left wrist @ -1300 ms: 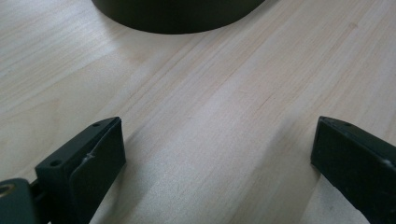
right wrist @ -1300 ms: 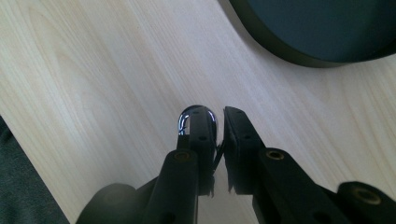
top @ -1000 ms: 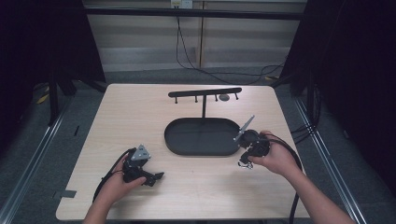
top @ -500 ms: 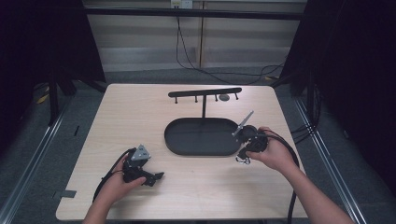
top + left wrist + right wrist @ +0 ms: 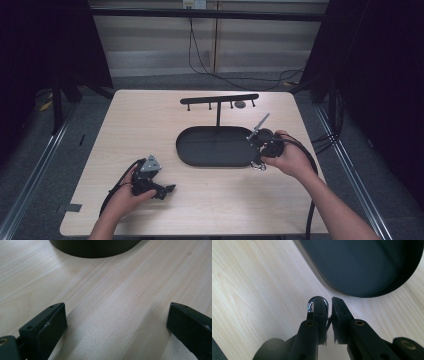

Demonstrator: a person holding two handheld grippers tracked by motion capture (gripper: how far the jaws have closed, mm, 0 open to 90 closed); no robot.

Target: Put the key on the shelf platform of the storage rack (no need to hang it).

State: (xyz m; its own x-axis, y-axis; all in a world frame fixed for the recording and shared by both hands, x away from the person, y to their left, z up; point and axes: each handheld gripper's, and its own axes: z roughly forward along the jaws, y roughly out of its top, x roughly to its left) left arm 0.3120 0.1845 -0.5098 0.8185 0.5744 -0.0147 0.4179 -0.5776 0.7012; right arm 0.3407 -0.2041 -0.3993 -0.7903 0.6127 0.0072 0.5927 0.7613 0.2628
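Observation:
My right gripper point(image 5: 258, 163) hovers at the right end of the black oval tray point(image 5: 200, 150), with its jaws pointing down at the table. In the right gripper view the gripper point(image 5: 329, 302) is shut on a small shiny metal ring point(image 5: 312, 303) that curls round the left jaw tip, just outside the tray's rim point(image 5: 332, 287). My left gripper point(image 5: 167, 189) rests low near the table's front left. Its jaws point(image 5: 116, 322) stand wide open over bare wood, with the tray wall point(image 5: 95, 247) farther ahead.
A black T-shaped rack point(image 5: 219, 100) with several pegs stands behind the tray. A small grey round thing point(image 5: 240, 104) sits near the rack's right end. Cables trail from both grippers. The light wooden table point(image 5: 140, 120) ends close to both hands.
The right hand has edged slightly toward the tray with the ring still gripped. The left hand has stayed where it was.

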